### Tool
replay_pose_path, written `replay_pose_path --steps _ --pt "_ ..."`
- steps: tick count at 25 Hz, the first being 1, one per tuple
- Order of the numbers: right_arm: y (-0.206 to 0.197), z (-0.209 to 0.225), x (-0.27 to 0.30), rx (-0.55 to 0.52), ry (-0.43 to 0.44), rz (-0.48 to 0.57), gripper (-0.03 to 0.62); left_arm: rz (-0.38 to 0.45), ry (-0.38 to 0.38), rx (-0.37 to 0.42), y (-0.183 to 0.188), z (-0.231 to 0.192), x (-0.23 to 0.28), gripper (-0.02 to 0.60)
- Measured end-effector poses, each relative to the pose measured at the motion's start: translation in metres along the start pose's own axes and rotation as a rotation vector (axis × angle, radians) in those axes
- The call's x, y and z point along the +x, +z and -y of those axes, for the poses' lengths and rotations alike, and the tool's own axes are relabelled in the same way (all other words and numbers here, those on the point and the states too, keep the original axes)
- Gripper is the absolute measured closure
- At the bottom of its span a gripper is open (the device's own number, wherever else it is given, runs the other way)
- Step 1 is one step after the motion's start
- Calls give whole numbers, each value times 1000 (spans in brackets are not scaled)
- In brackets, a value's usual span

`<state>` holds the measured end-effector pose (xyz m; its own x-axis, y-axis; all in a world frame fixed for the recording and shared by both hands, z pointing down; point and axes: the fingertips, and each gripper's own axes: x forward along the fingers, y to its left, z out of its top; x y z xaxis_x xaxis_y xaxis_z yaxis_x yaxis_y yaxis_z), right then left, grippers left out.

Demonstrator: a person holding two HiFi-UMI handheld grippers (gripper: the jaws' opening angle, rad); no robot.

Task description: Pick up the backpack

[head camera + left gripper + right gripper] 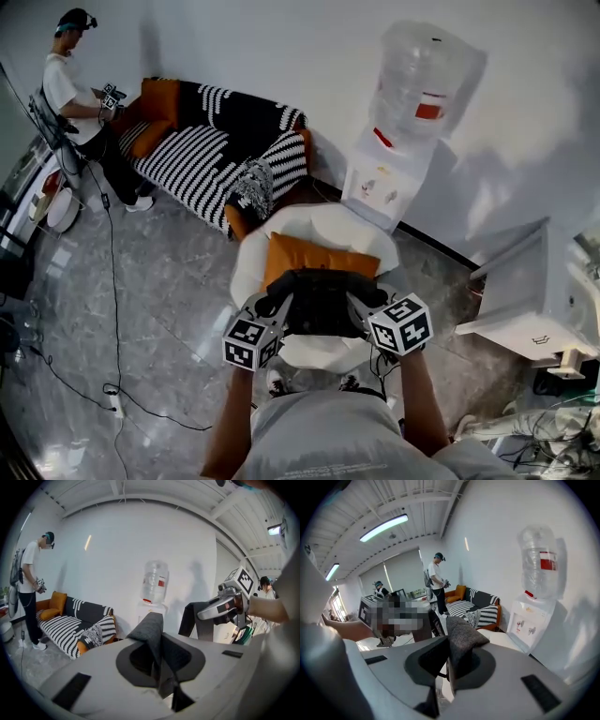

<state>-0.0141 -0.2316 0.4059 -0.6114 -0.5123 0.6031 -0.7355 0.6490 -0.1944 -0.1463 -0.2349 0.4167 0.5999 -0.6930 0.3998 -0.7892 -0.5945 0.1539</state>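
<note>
The black backpack [322, 302] hangs just above a white armchair [323, 228], in front of an orange cushion [311, 256]. My left gripper [281, 306] is shut on the left shoulder strap and my right gripper [357, 306] is shut on the right one. In the left gripper view a dark grey strap [153, 632] is pinched between the jaws of the left gripper [158, 670], and the right gripper [219, 609] shows to the right with the other strap [198, 620]. In the right gripper view the right gripper [448, 666] pinches a folded grey strap [462, 641].
A water dispenser [405, 141] stands behind the armchair against the wall. A black-and-white striped sofa [217, 141] is at the back left, with another person [79, 94] beside it. A white cabinet [532, 300] is to the right. Cables [113, 394] trail over the floor on the left.
</note>
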Motion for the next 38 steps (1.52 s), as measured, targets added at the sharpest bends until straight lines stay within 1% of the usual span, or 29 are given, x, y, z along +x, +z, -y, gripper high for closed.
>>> replay_pose_path --steps 11,15,17,21,25,28,33,38 --pt "49 -2 -13 -63 -7 93 557 72 47 56 50 -9 -13 523" --pt "66 -10 -20 -89 -5 133 557 99 88 60 69 -13 -24 523" --pt "78 -16 -24 -108 -4 159 557 123 104 62 82 -15 -31 523" --pt "97 -26 -34 -129 -1 203 557 178 121 93 103 -16 -48 523" --pt "116 -38 -44 -175 7 237 557 222 139 111 122 -18 -64 525" --pt "130 -47 -53 -205 13 265 557 246 155 148 137 -18 -77 525" --pt "155 -56 -71 -229 2 331 557 303 170 207 165 -11 -96 525" --pt "169 -69 -91 -219 20 382 557 358 172 218 182 -4 -114 525"
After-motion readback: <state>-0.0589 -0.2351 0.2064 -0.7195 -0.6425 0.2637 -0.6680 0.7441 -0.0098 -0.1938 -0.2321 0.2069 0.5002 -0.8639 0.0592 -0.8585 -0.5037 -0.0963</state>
